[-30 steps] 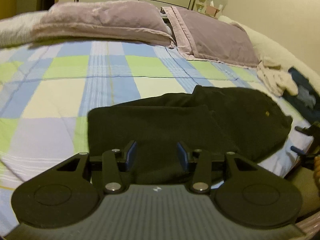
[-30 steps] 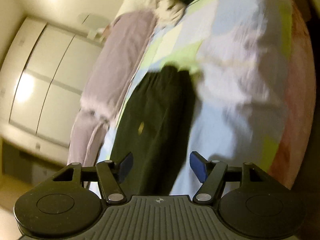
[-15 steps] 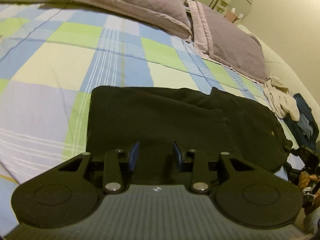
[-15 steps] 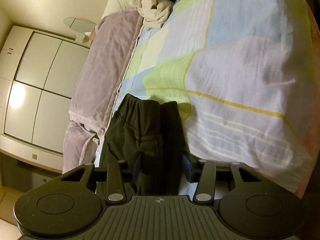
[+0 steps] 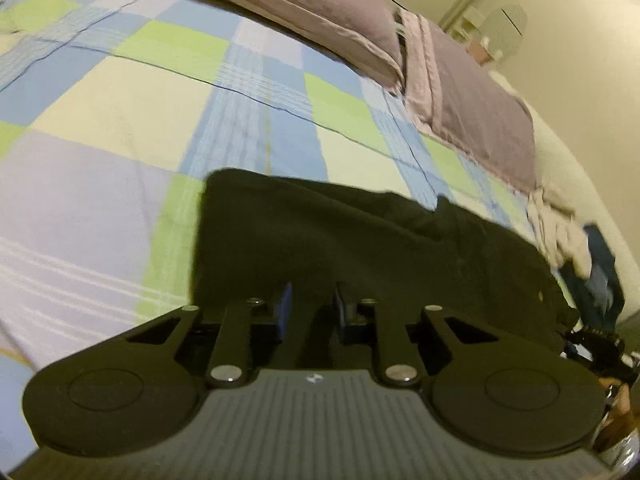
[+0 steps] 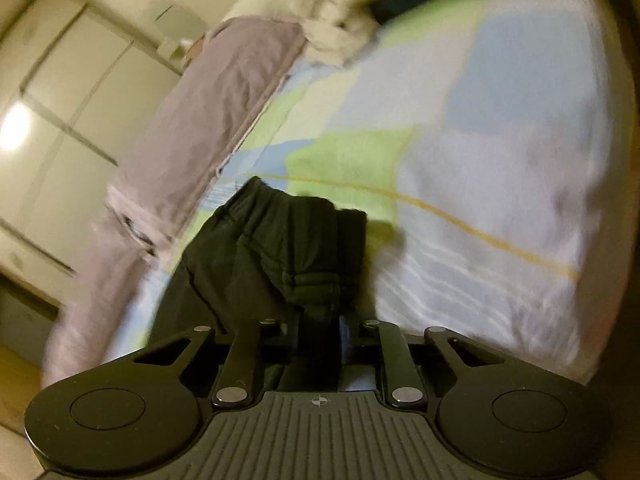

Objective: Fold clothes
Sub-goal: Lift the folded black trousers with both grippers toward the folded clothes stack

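Between each hand-held gripper's fingers sits dark cloth: left hand-held gripper (image 5: 310, 312) and right hand-held gripper (image 6: 320, 336) both clench the black garment (image 5: 360, 240), lying doubled over on the bed (image 5: 120, 120); further folds probably remain.

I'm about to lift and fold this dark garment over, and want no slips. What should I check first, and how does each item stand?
1. Left gripper closed on the black garment: ok, cloth sits between its narrowed fingers.
2. Right gripper closed on the garment's bunched end: ok.
3. Both holds on the near edge: cannot tell, layers hide it.
4. Bedspread beyond the garment free for the fold: ok.
5. Pile of clothes apart from the garment: cannot tell, they look close.
6. Sharp view: not ok, right wrist view is blurred.
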Demonstrator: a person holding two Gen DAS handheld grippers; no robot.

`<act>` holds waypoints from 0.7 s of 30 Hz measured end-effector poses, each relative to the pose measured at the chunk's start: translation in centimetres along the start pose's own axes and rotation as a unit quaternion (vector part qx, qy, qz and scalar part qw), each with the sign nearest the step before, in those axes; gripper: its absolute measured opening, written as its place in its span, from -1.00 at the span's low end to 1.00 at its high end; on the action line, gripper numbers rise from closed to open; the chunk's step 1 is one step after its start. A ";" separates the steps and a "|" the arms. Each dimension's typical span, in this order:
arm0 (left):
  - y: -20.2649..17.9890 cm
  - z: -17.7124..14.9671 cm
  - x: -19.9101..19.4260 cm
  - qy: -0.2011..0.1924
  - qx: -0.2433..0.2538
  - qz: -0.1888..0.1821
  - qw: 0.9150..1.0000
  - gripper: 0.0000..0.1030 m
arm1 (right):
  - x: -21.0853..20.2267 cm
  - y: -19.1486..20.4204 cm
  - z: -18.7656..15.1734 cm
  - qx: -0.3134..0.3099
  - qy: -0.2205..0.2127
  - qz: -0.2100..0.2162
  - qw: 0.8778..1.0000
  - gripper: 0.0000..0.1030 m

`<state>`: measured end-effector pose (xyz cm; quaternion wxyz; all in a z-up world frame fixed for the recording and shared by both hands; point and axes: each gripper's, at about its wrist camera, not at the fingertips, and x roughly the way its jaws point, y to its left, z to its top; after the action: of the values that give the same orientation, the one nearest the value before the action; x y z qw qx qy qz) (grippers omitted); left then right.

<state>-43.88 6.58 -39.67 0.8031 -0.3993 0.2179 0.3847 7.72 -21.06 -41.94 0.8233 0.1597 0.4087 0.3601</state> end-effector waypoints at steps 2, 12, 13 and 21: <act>0.6 0.3 -0.9 -0.006 -0.013 -0.001 1.000 -0.65 | -1.1 3.2 -0.4 -0.074 -0.030 -0.022 0.997 -0.74; 8.0 -0.5 -7.5 -0.039 -0.100 0.025 0.994 -0.65 | -10.4 24.2 -15.6 -0.525 -0.165 0.120 0.826 -0.76; 8.7 -0.8 -7.7 -0.036 -0.107 0.032 0.993 -0.65 | -10.9 25.3 -18.2 -0.557 -0.159 0.139 0.803 -0.74; 11.8 -2.6 -8.6 0.001 -0.139 0.014 0.990 -0.65 | -8.4 25.9 -37.9 -0.815 -0.070 0.112 0.565 -0.42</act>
<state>-58.55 5.24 -41.13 0.7340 -0.5044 0.1686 0.4223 -37.53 -10.49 -46.16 0.5837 -0.5095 -0.1383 0.6169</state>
